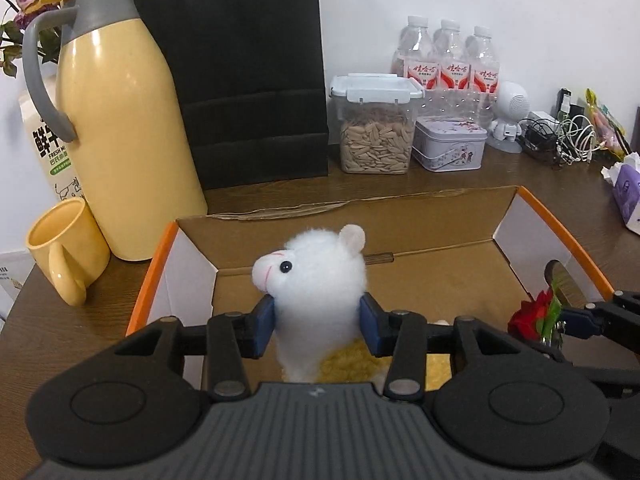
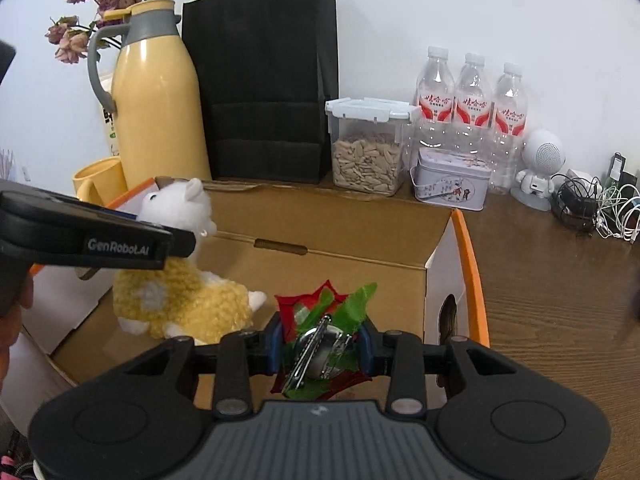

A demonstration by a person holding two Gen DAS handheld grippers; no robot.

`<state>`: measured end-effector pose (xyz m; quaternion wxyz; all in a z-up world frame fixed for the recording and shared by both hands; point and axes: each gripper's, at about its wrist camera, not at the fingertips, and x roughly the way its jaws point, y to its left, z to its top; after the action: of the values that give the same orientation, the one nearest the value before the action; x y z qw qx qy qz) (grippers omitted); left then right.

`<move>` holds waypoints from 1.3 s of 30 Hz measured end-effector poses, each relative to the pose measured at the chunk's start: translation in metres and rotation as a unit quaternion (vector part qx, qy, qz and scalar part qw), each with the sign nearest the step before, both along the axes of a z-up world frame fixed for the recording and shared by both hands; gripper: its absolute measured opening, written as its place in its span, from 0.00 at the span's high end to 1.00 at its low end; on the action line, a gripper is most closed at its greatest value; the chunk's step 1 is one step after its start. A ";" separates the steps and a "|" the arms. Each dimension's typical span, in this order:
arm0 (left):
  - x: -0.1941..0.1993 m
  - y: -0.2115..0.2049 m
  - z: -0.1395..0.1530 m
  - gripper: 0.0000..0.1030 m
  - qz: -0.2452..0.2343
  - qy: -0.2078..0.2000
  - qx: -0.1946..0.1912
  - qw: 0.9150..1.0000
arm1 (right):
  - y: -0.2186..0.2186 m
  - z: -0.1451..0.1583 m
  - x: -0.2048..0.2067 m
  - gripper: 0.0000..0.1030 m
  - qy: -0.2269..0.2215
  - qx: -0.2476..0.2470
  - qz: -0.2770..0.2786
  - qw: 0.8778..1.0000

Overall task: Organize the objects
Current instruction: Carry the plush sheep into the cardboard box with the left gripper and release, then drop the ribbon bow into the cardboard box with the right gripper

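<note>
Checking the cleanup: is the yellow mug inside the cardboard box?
No, the yellow mug stands on the table outside the cardboard box, beside the yellow jug.

Both wrist views looked forward and downward along their fingers, close over the open cardboard box [image 1: 404,236] on the tabletop [image 1: 480,176]. Left view sat left of the right view. Shared: box interior, plush alpaca [image 2: 180,280], yellow jug [image 1: 132,128], black bag [image 2: 264,80], and back-wall clutter.

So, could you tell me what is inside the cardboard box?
In the cardboard box: the plush alpaca, and a red flower between the right gripper's pads. The grippers hide the floor nearest them.
</note>
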<state>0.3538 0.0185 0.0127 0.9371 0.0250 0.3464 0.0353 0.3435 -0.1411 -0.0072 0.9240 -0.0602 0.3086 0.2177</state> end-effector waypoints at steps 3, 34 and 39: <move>0.004 -0.002 -0.003 0.37 0.006 0.000 0.003 1.000 | 0.000 -0.001 -0.001 0.59 -0.001 -0.004 -0.003 1.000; -0.130 0.015 0.066 0.00 0.028 -0.135 -0.021 0.990 | -0.042 0.055 -0.094 0.00 -0.087 0.006 -0.026 0.996; -0.162 0.015 0.064 0.00 0.022 -0.133 -0.025 0.991 | -0.056 0.057 -0.128 0.00 -0.091 0.008 -0.021 0.996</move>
<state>0.1916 0.0336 0.0763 0.9741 -0.0110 0.2201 0.0506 0.2154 -0.1968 0.0501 0.9531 -0.0658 0.2222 0.1947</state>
